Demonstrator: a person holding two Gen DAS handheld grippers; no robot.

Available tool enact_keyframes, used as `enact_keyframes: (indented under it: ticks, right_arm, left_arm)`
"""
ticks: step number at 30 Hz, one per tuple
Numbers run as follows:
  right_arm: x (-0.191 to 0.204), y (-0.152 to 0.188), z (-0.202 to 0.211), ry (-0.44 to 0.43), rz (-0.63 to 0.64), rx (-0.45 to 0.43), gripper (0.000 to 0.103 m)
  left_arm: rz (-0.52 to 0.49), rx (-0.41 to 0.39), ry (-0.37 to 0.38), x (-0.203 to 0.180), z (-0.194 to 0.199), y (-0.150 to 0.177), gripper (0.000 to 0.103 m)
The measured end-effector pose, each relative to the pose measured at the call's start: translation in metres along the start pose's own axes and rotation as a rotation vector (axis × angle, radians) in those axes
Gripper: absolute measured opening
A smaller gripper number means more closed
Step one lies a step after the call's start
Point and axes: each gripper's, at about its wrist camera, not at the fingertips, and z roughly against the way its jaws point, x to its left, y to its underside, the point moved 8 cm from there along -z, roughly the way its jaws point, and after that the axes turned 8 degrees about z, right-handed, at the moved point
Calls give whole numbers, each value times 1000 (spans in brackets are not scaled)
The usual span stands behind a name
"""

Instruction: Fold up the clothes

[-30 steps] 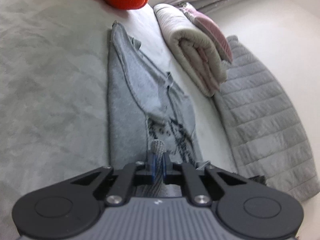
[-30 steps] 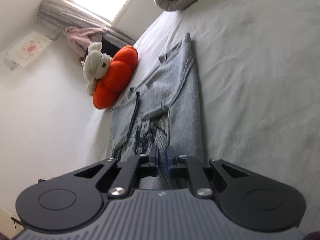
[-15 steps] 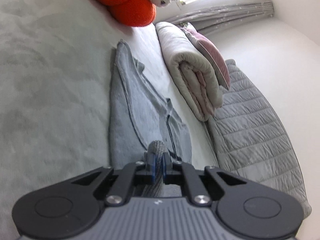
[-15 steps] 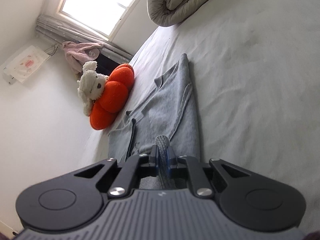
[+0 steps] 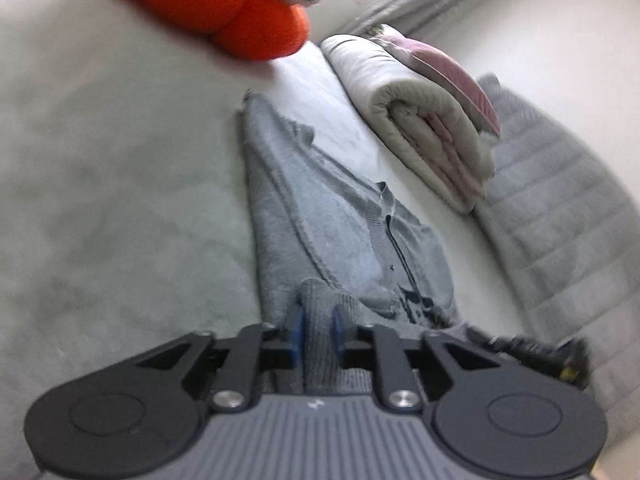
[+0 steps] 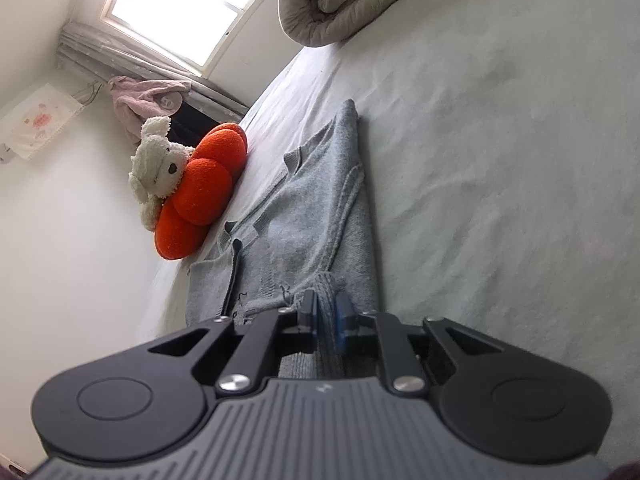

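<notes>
A grey knit sweater [image 5: 332, 216] lies folded lengthwise on the pale bed sheet [image 5: 120, 208], stretching away from both grippers. My left gripper [image 5: 318, 326] is at its near end; the jaws are opening, and a ribbed fold of the sweater still stands loosely between the blue pads [image 5: 297, 330]. In the right wrist view the same sweater [image 6: 308, 216] runs toward the window. My right gripper [image 6: 326, 318] still pinches a ribbed edge of it, though its jaws are starting to open.
An orange cushion [image 6: 200, 196] with a white plush toy [image 6: 158, 164] sits at the far end of the sweater by the wall. A rolled beige duvet [image 5: 424, 128] and a grey quilted blanket [image 5: 560, 216] lie alongside. Bare sheet [image 6: 500, 160] stretches to the right.
The left jaws have spread apart around the ribbed fold. Both grippers carried the near edge forward over the sweater, covering its dark pattern. The left view rolled and swung toward the orange cushion.
</notes>
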Motion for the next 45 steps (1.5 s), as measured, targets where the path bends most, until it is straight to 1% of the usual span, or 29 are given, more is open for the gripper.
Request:
enact_keyframes:
  ticks: [2,4,5,7,11,15,17,18,20,22,30,31,33,34,35,37,38,40,42,45]
  right_arm:
    - [7,-2,7,24,36,-8,20]
    - [21,-2,16,79,136,-15,32]
    - [31,0,20,106,201,-17,33]
    - [53,9,27,130,322,0,33]
    - [92,44,33,104,523,57,33]
    - [110,81,27,82,631,139,33]
    - [105,92,28,97,655,166,33]
    - [101,95,31,104,654,172,31]
    - [88,95,43,91,614,164,28]
    - [79,91,54,84,572,149,28]
    - [54,86,91,114,478,121,28]
    - [52,85,94,123,471,121,32]
    - [44,85,99,149,447,126,33]
    - [39,84,102,154,424,130,33]
    - [34,84,104,145,384,131,33]
    - [25,81,107,110,281,133,41]
    - [20,80,108,83,215,133,47]
    - [14,76,108,30,104,138,57]
    - [9,74,104,11,12,156,60]
    - [6,71,95,5,-71,190,60]
  left_arm:
    - [-56,-5,-20,-9,6,-1,31]
    - [-116,-6,-32,-20,13,0,31]
    - [-150,-3,-29,-28,18,3,31]
    - [-194,21,0,-41,22,12,31]
    - [-267,107,47,-58,13,39,31]
    - [-324,175,29,-56,8,66,31]
    - [-331,184,13,-48,12,71,31]
    - [-330,184,4,-44,17,72,31]
    - [-321,185,-6,-34,26,72,31]
    - [-312,186,-15,-26,35,72,30]
    - [-279,190,-48,-14,56,70,29]
    - [-268,191,-57,-12,58,68,31]
    - [-213,202,-69,-3,62,64,33]
    - [-156,219,-56,3,62,62,36]
    - [-85,241,-33,9,61,61,42]
    - [58,285,11,20,60,58,49]
    - [130,307,34,25,60,56,52]
    - [256,342,71,34,57,55,56]
    - [337,387,91,40,51,56,56]
    - [395,435,102,42,39,59,57]
